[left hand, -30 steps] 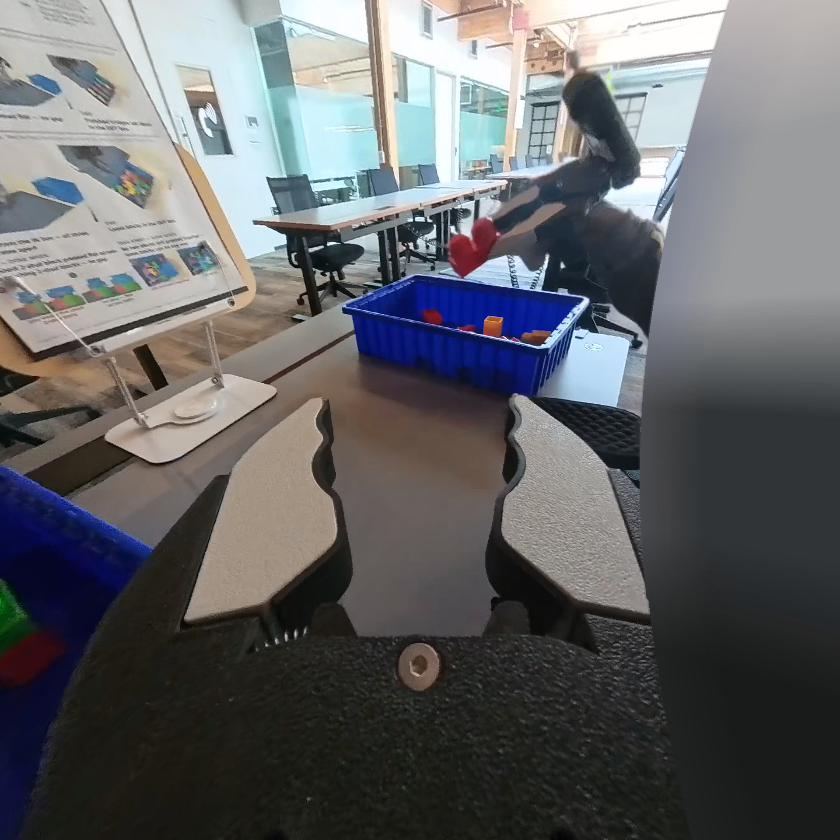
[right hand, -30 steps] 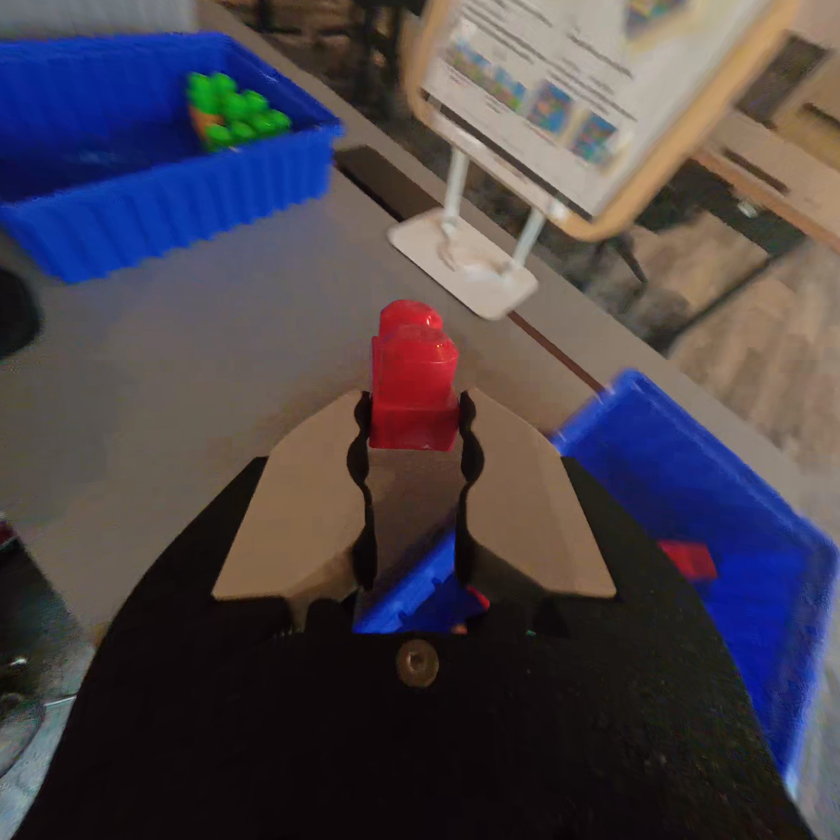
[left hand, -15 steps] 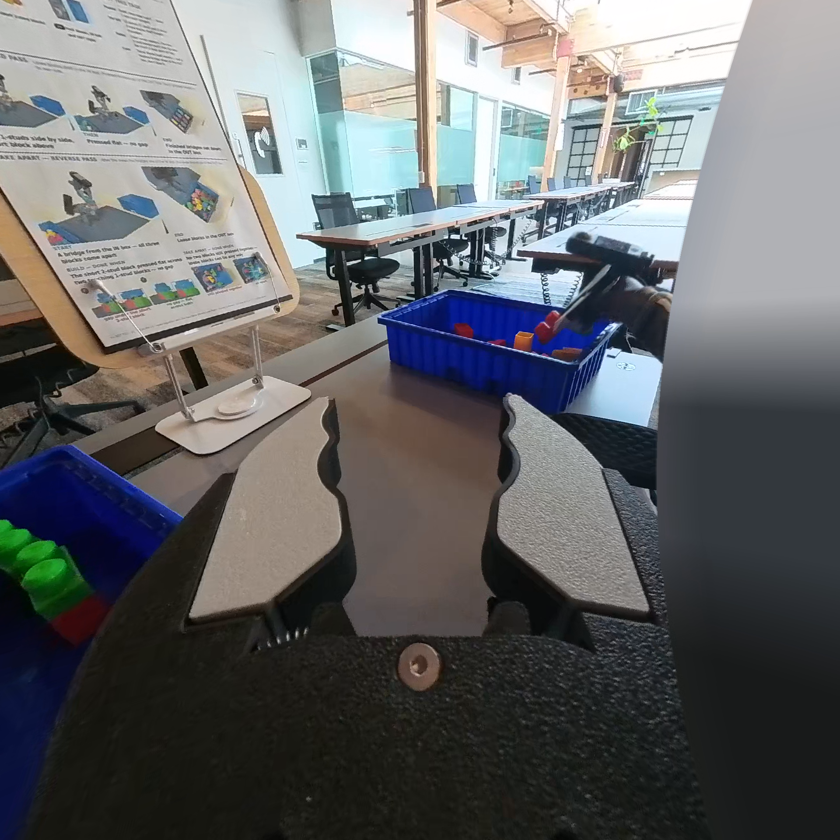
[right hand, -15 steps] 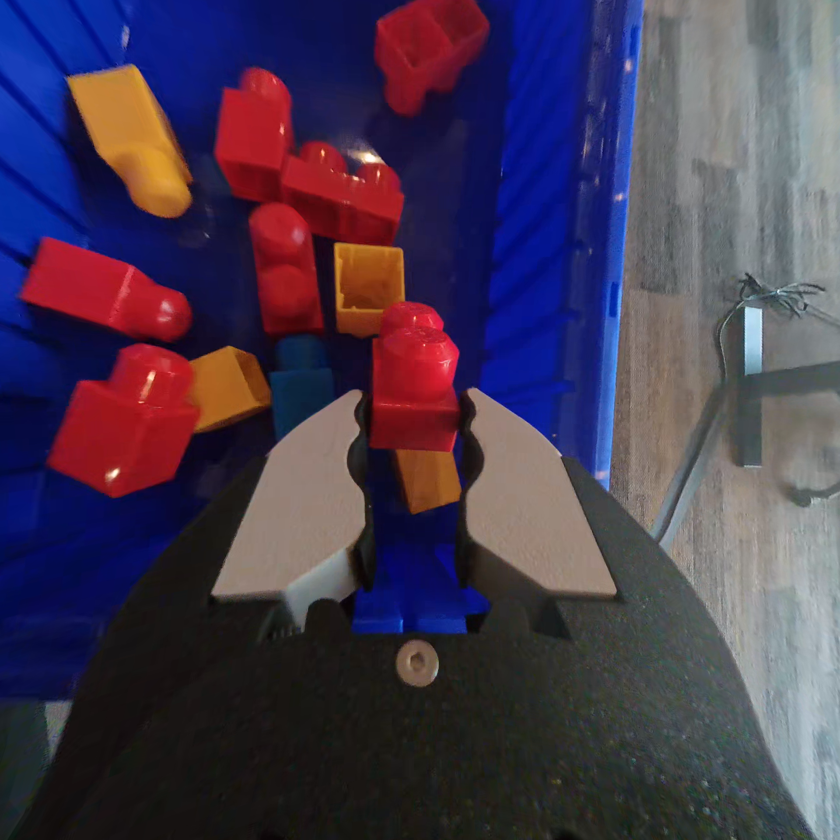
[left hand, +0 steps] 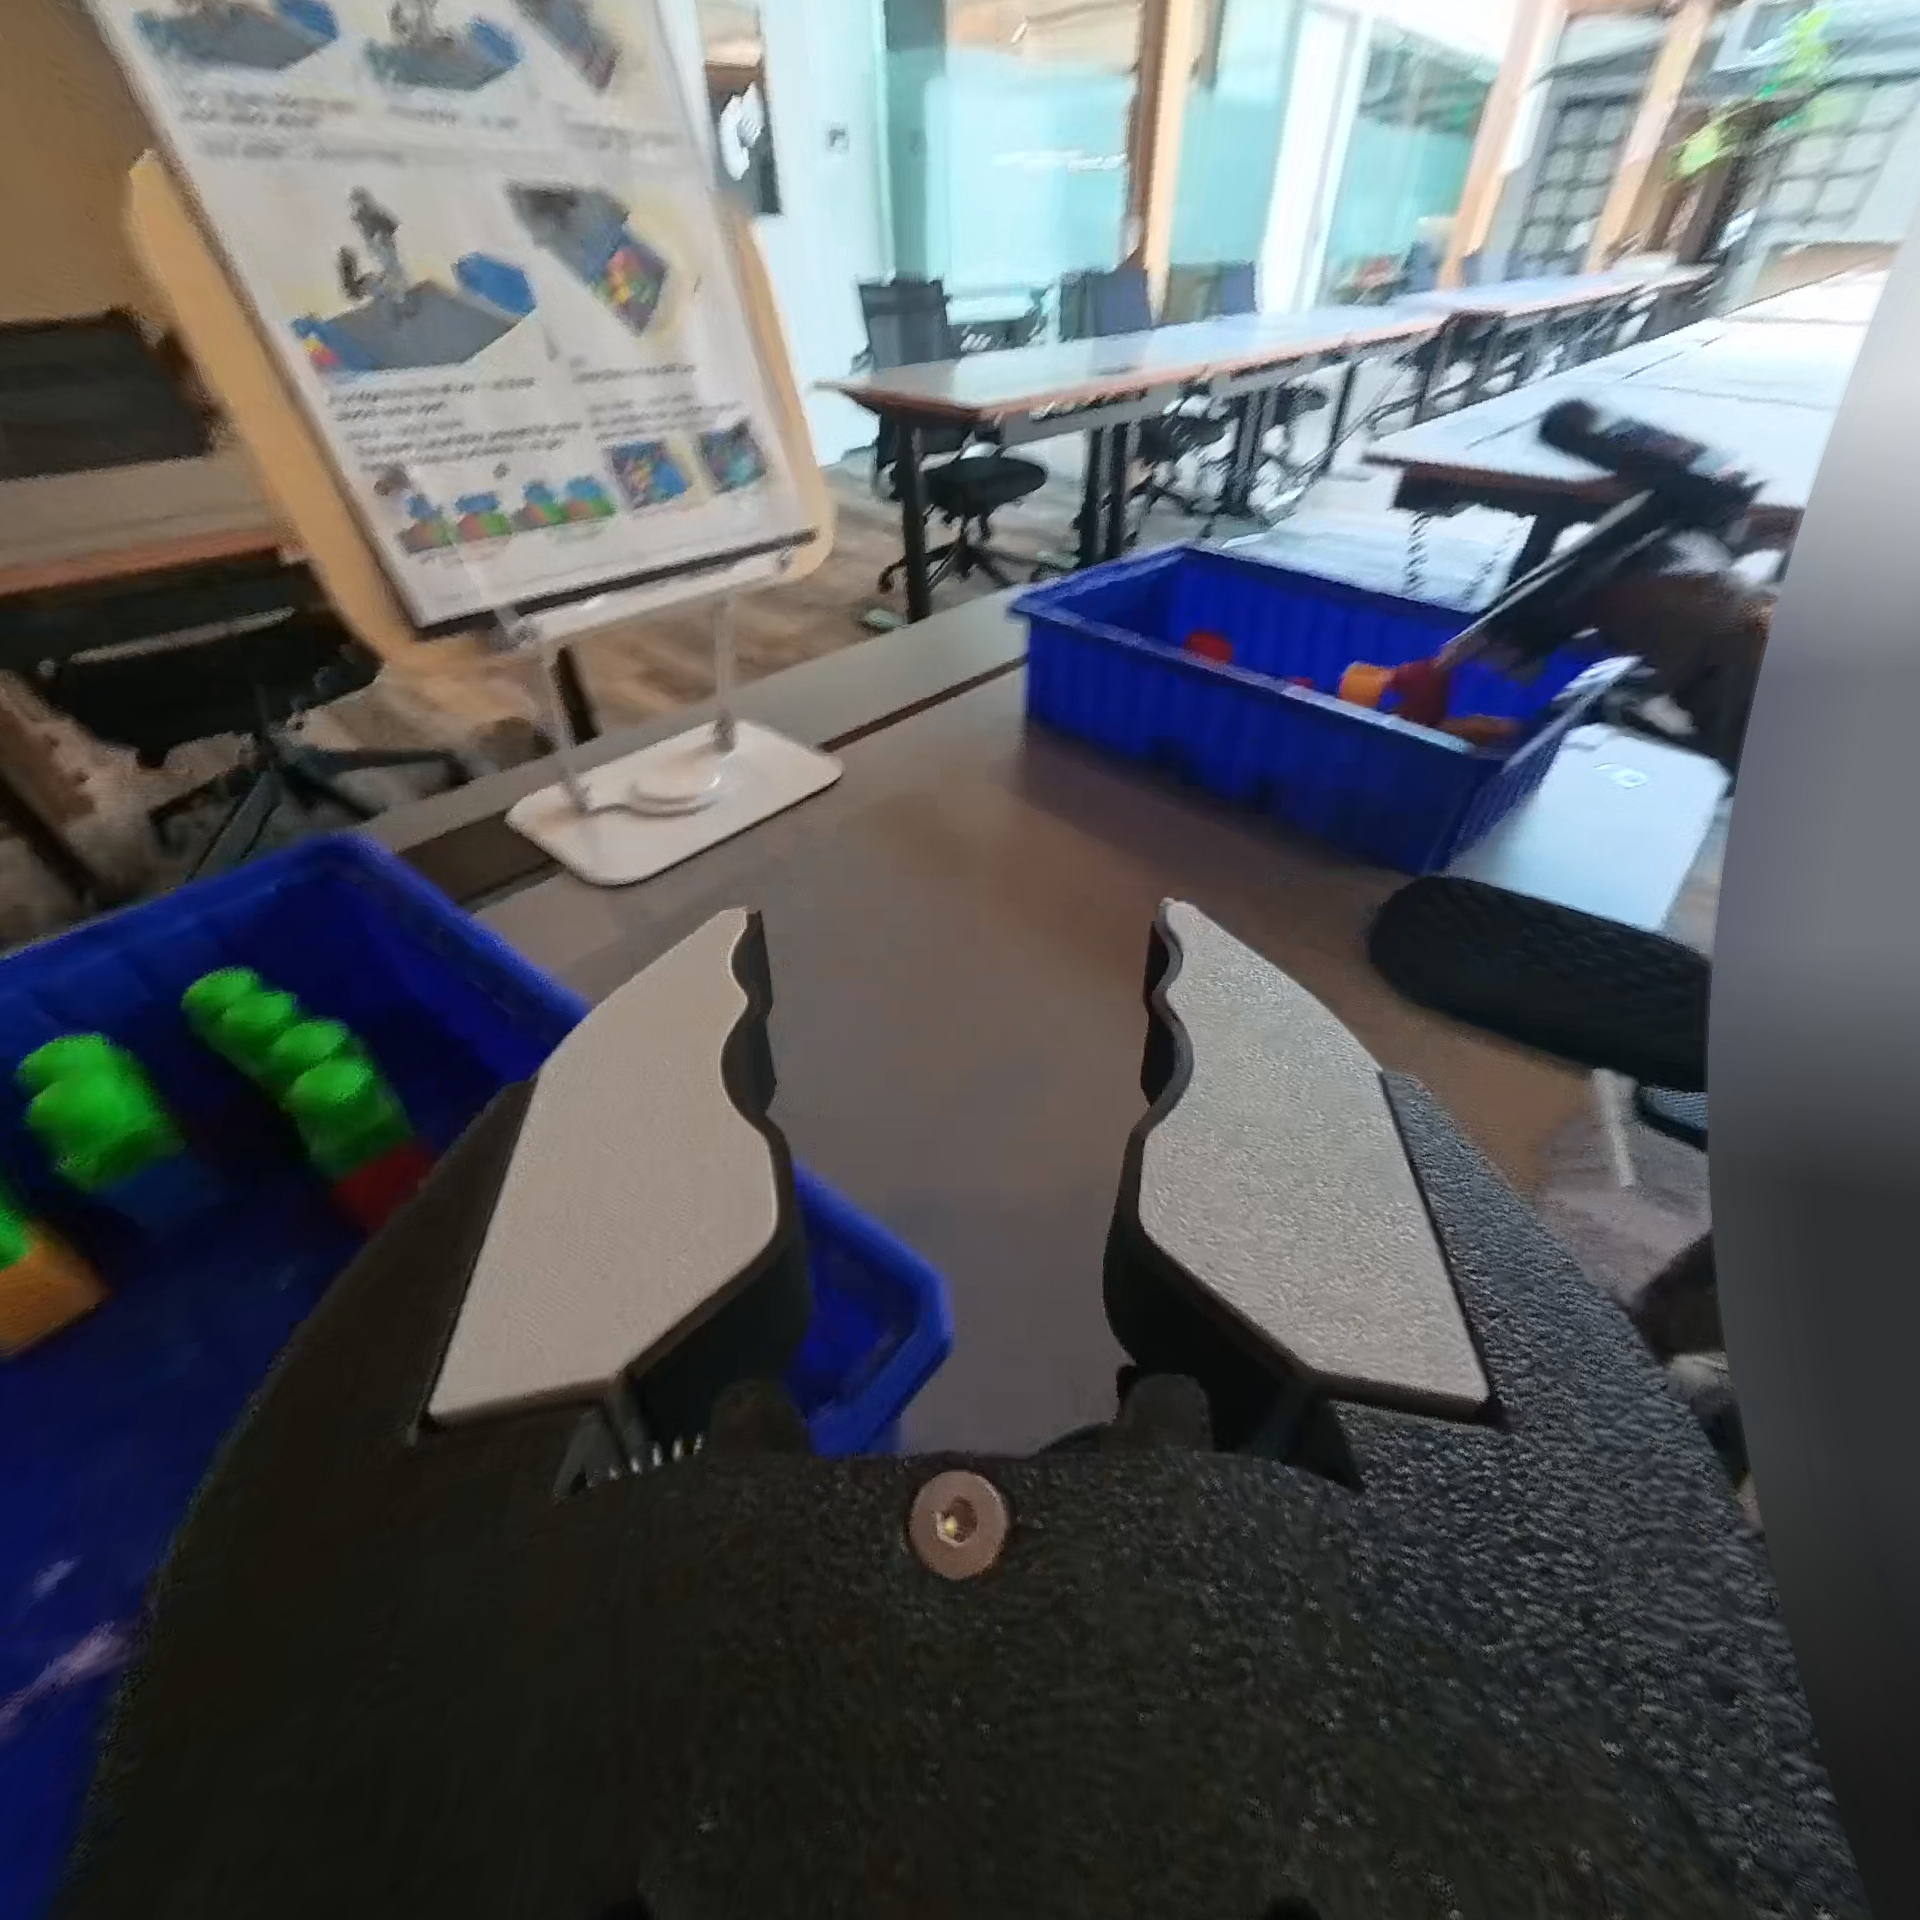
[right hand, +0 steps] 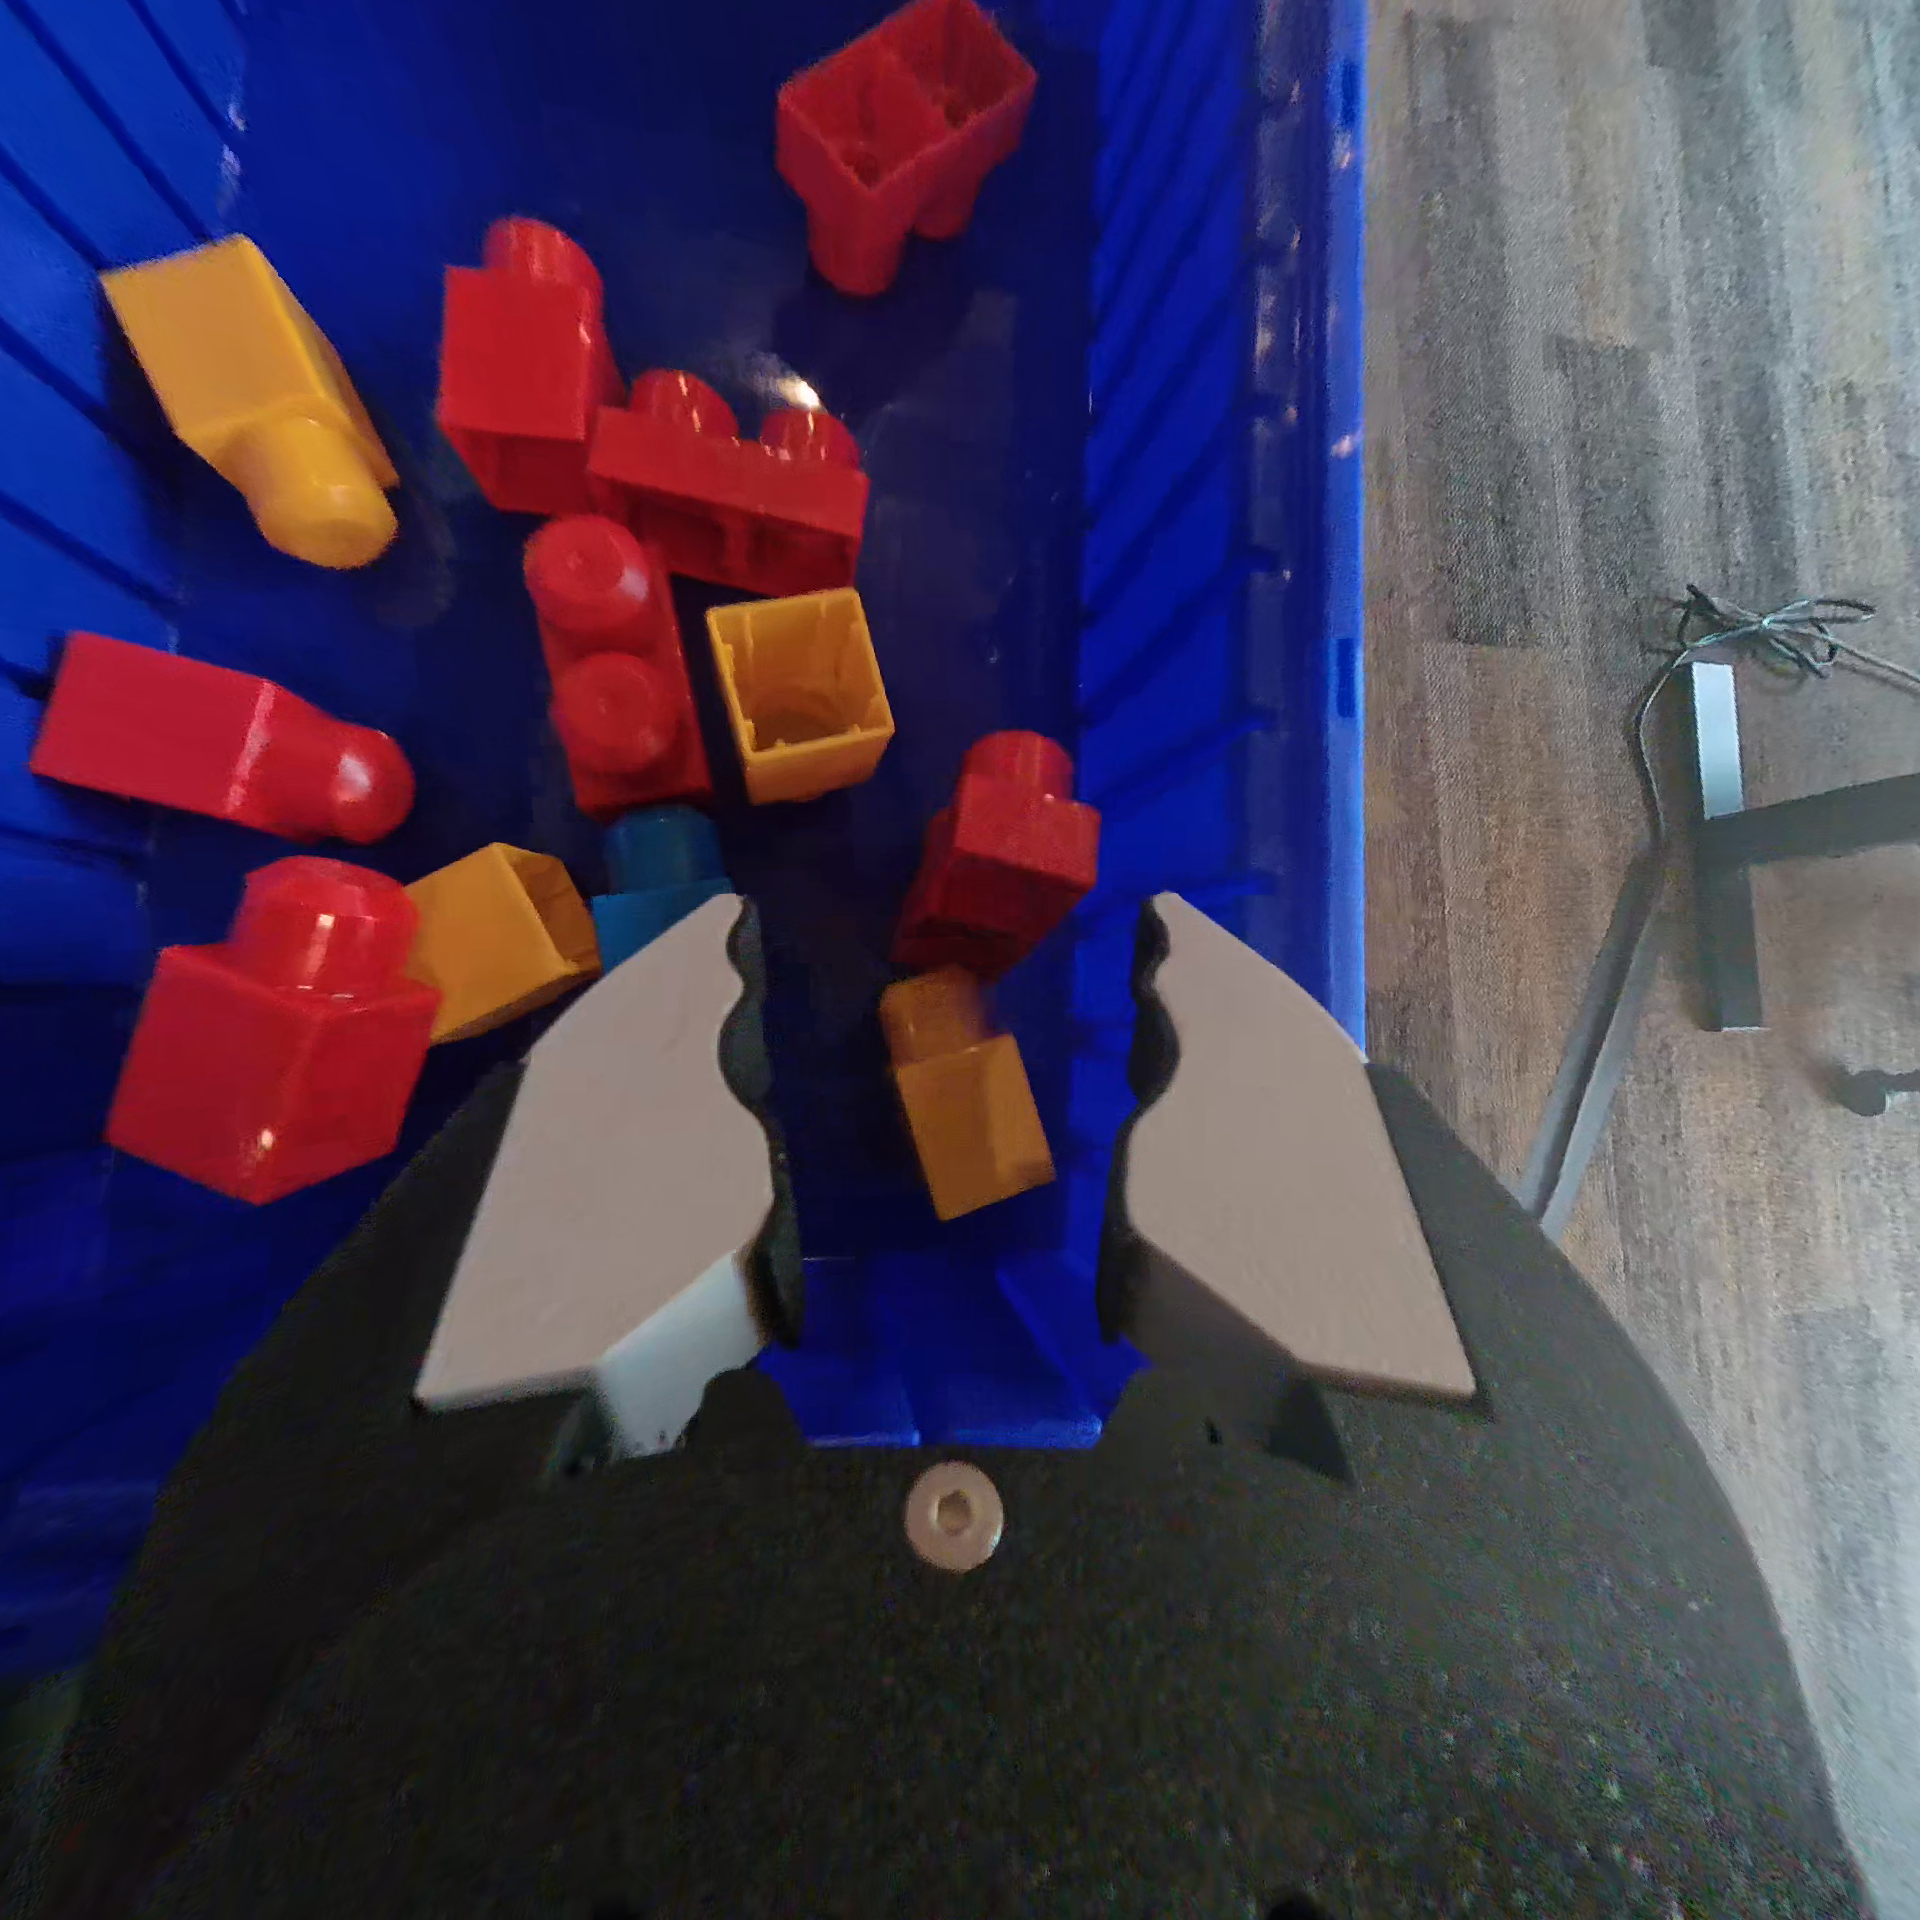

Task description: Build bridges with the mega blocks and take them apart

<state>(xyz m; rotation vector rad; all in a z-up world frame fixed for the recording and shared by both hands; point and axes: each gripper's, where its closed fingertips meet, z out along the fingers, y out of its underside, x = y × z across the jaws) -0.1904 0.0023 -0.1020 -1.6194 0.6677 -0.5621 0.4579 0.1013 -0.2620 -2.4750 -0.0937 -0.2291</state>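
My right gripper (right hand: 945, 935) is open and empty above a blue bin (right hand: 1226, 520) of loose red, orange and blue blocks. A small red block (right hand: 1003, 862) lies tilted in the bin just beyond the open jaws, touching neither pad. An orange block (right hand: 966, 1101) lies on the bin floor below the gap. My left gripper (left hand: 956, 945) is open and empty over the dark table (left hand: 935, 831). A second blue bin (left hand: 312, 935) at its left holds assembled pieces with green tops (left hand: 301, 1070). The far bin (left hand: 1247, 707) and the right gripper (left hand: 1558, 592) show in the left wrist view.
An instruction sheet on a white stand (left hand: 665, 790) sits at the table's back edge. A black mesh object (left hand: 1538, 987) lies at the right. A grey blur (left hand: 1818, 935) covers the right side. Wood floor and a cable (right hand: 1662, 727) lie beyond the bin. Across from one pair of fingers to the other is roughly 70 cm.
My right gripper carried the red block over the bin, then opened; the block left the grasp and dropped into the bin. My left gripper stayed open and swung a little left.
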